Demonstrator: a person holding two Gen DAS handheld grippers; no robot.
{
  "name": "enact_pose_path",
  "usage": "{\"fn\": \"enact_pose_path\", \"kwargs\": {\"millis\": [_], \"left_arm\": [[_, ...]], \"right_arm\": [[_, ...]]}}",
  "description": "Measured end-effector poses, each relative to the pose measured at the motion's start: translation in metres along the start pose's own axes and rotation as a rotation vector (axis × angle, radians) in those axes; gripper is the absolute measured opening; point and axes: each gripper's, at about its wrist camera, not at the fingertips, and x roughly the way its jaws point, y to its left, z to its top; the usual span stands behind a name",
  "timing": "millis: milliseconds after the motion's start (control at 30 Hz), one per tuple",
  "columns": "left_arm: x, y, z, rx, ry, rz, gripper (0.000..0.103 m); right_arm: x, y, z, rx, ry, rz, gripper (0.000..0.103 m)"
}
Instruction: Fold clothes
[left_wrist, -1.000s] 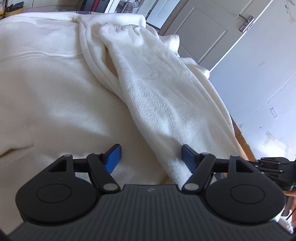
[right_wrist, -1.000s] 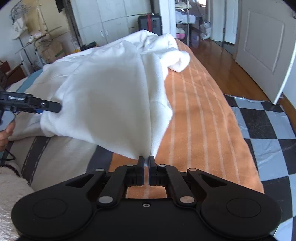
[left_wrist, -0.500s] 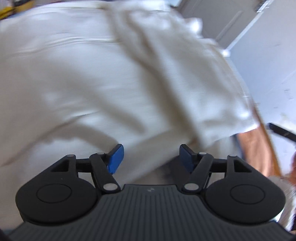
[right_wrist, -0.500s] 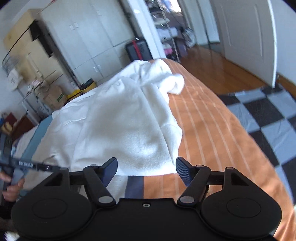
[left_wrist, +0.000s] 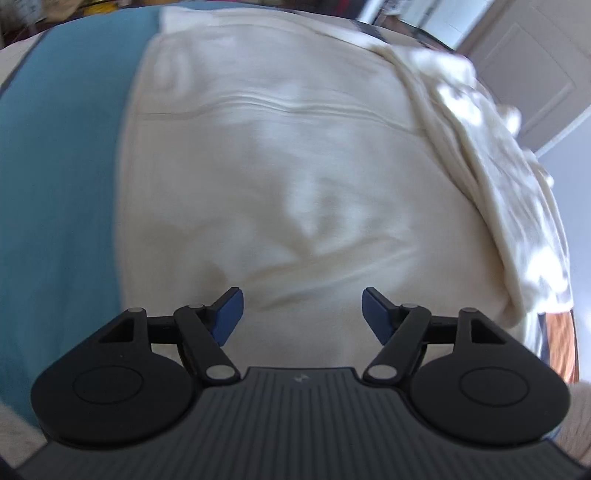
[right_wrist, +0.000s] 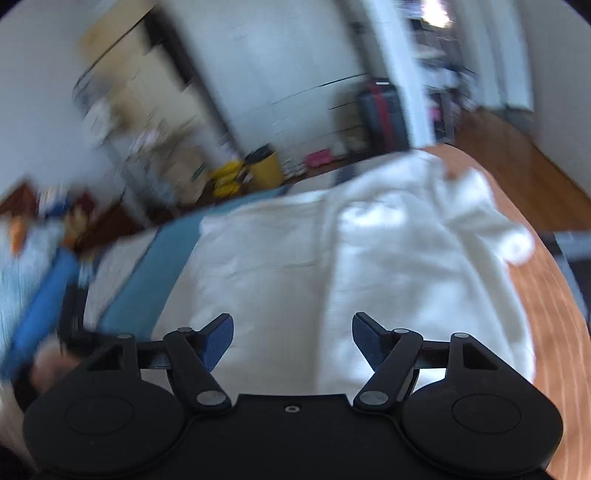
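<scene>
1. Bedroom. White cabinet fronts (right_wrist: 295, 74) along the far wall, wooden floor (right_wrist: 517, 158) at right, a pale panelled door (left_wrist: 535, 81) in the left wrist view. Both views are motion-blurred, so small clutter by the wall is unreadable.
2. Bed cover: teal band (left_wrist: 55, 184) on one side, orange cloth with thin pale stripes (right_wrist: 554, 332) on the other. Flat weave, smooth.
3. Garment (left_wrist: 295, 177): cream-white fleece, thick and soft-napped, spread broad across the bed. A raised seam line runs across its upper part. Shallow creases dent the middle.
4. One side of the garment is folded inward: a long fleece sleeve (left_wrist: 517, 192) lies along its right edge in the left wrist view, lumpy, with bright sun patches. In the right wrist view the garment (right_wrist: 369, 266) ends in a rounded cuff-like lump at the far right, over the orange cloth.
5. Left gripper (left_wrist: 302, 314): black linkage arms, blue ribbed pads (left_wrist: 231, 308). It hangs over the garment's lower middle, pointing steeply down. Jaws are opening, spread wide; nothing is between them, and the fleece shows only beyond the pads.
6. Right gripper (right_wrist: 291, 341): same build, blue pads (right_wrist: 365, 338). It sits above the near edge of the garment, looking along its length toward the cabinets. Jaws spread wide, empty; no cloth pinched.
7. A blurred hand (right_wrist: 48, 365) shows at the lower left of the right wrist view, beside the teal band; whether it touches the bed cannot be told.
</scene>
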Motion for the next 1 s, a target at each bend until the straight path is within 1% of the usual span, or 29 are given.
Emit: {"fn": "enact_pose_path", "kwargs": {"millis": [33,67,100,133,167,233,267,300,333,367,400,433,467,500,533,567,600,633,700,767,800,833,867,933,1000], "left_arm": [[-0.001,0.005,0.005,-0.013,0.009,-0.014,0.075],[-0.001,0.009,0.009,-0.010,0.039,-0.032,0.076],[-0.001,0.013,0.013,0.011,0.080,-0.042,0.076],[-0.001,0.017,0.017,0.032,0.122,-0.052,0.076],[-0.002,0.021,0.020,0.053,0.147,-0.062,0.076],[-0.011,0.033,0.027,0.046,0.145,-0.078,0.076],[-0.015,0.040,0.031,0.031,0.135,-0.082,0.077],[-0.016,0.047,0.036,0.024,0.114,-0.066,0.077],[-0.017,0.053,0.041,0.027,0.083,-0.033,0.080],[-0.015,0.056,0.045,0.043,0.056,0.018,0.081],[-0.011,0.058,0.048,0.076,0.033,0.086,0.084],[-0.006,0.060,0.050,0.108,0.010,0.155,0.086],[0.001,0.061,0.052,0.141,0.003,0.199,0.087],[0.011,0.064,0.051,0.159,0.024,0.194,0.089],[0.022,0.070,0.050,0.127,0.064,0.158,0.089],[0.033,0.079,0.048,0.058,0.112,0.113,0.089],[0.040,0.089,0.046,-0.022,0.137,0.070,0.093],[0.041,0.098,0.045,-0.096,0.128,0.031,0.103],[0.038,0.111,0.047,-0.184,0.099,-0.041,0.103],[0.032,0.117,0.049,-0.188,0.084,-0.093,0.093],[0.029,0.118,0.048,-0.178,0.064,-0.119,0.066],[0.026,0.121,0.046,-0.184,0.053,-0.141,0.033],[0.026,0.124,0.045,-0.206,0.052,-0.162,0.025],[0.026,0.130,0.043,-0.254,0.052,-0.204,0.023],[0.025,0.139,0.044,-0.324,0.038,-0.270,0.023]], "right_arm": [[0.011,0.025,0.006,-0.101,0.038,0.006,0.077],[0.021,0.047,0.011,-0.192,0.059,0.009,0.078],[0.030,0.065,0.014,-0.266,0.052,0.010,0.080],[0.040,0.080,0.016,-0.313,0.042,0.016,0.082],[0.052,0.090,0.018,-0.327,0.038,0.027,0.083],[0.076,0.107,0.020,-0.339,0.036,0.051,0.085],[0.090,0.111,0.017,-0.308,0.050,0.062,0.085],[0.103,0.114,0.013,-0.275,0.067,0.070,0.085],[0.116,0.117,0.008,-0.246,0.083,0.072,0.085],[0.127,0.121,0.001,-0.228,0.102,0.065,0.085],[0.136,0.124,-0.004,-0.233,0.127,0.055,0.085],[0.144,0.127,-0.009,-0.252,0.158,0.046,0.085],[0.150,0.129,-0.012,-0.270,0.179,0.032,0.085],[0.154,0.131,-0.015,-0.287,0.186,0.012,0.085],[0.157,0.132,-0.017,-0.297,0.193,-0.005,0.085],[0.158,0.132,-0.018,-0.295,0.199,-0.013,0.085],[0.159,0.132,-0.020,-0.287,0.203,-0.010,0.085],[0.159,0.132,-0.023,-0.273,0.201,0.001,0.085],[0.160,0.133,-0.029,-0.258,0.184,0.025,0.085],[0.168,0.139,-0.036,-0.276,0.167,0.035,0.085],[0.173,0.146,-0.040,-0.301,0.166,0.036,0.085],[0.178,0.153,-0.044,-0.331,0.166,0.040,0.085],[0.180,0.162,-0.048,-0.369,0.167,0.048,0.085],[0.182,0.182,-0.058,-0.486,0.152,0.060,0.085],[0.182,0.200,-0.069,-0.612,0.111,0.057,0.085]]}}
